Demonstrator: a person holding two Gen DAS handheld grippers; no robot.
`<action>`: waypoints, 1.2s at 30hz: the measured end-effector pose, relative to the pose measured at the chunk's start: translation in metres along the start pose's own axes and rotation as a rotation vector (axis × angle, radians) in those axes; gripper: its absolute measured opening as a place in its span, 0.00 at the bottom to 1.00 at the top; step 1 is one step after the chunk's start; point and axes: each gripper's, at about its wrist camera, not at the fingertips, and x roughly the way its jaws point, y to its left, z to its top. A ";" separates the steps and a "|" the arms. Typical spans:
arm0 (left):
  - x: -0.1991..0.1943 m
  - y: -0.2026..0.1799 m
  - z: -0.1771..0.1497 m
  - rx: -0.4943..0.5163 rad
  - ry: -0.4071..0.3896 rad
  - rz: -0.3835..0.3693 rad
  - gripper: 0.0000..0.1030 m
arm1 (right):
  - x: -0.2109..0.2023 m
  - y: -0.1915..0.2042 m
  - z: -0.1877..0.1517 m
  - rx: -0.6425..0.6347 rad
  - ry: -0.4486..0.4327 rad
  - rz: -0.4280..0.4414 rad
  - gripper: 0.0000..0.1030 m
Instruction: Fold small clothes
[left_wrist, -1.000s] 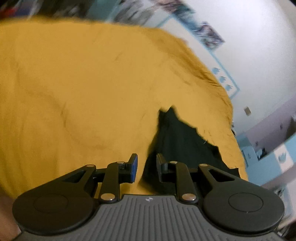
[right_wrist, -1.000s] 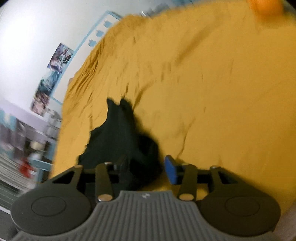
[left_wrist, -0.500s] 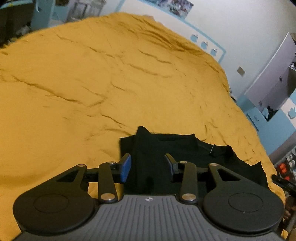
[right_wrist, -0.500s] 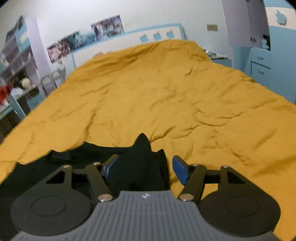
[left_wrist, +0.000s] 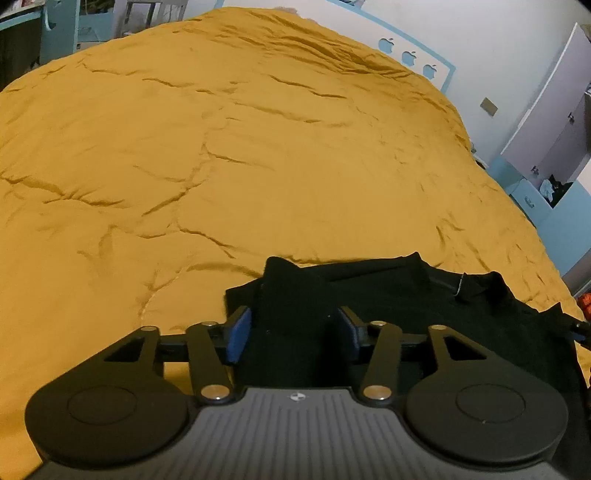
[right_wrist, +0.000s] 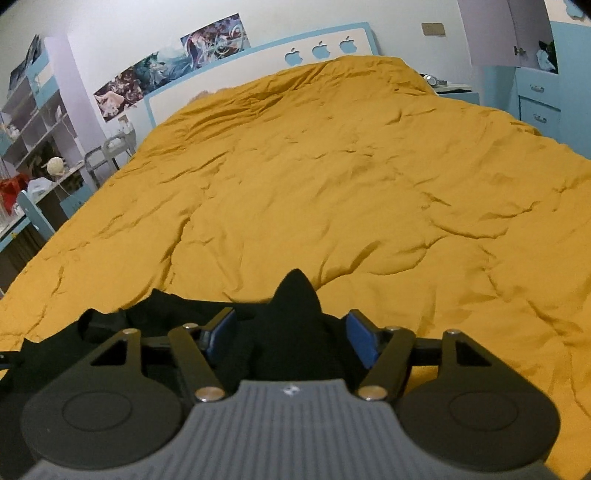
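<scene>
Fabric lies nearest you: a peak of the black garment (left_wrist: 388, 295) stands between the pads of your left gripper (left_wrist: 293, 328), whose jaws have just been opening and stand spread, apparently clear of the cloth. Your right gripper (right_wrist: 291, 332) has likewise just been opening, another peak of the garment between its spread jaws. Beyond, the garment rests on the mustard bedspread (right_wrist: 332, 184), stretching to the headboard (right_wrist: 258, 55).
</scene>
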 end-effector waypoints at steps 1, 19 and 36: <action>0.000 -0.001 0.000 0.007 -0.001 -0.001 0.61 | 0.000 0.001 0.000 -0.005 -0.001 0.006 0.61; 0.005 0.011 -0.013 -0.083 -0.075 0.066 0.17 | 0.014 -0.003 -0.006 0.057 -0.039 -0.120 0.00; -0.117 -0.022 -0.061 -0.121 -0.147 -0.141 0.49 | -0.016 -0.004 -0.007 -0.021 -0.057 -0.034 0.53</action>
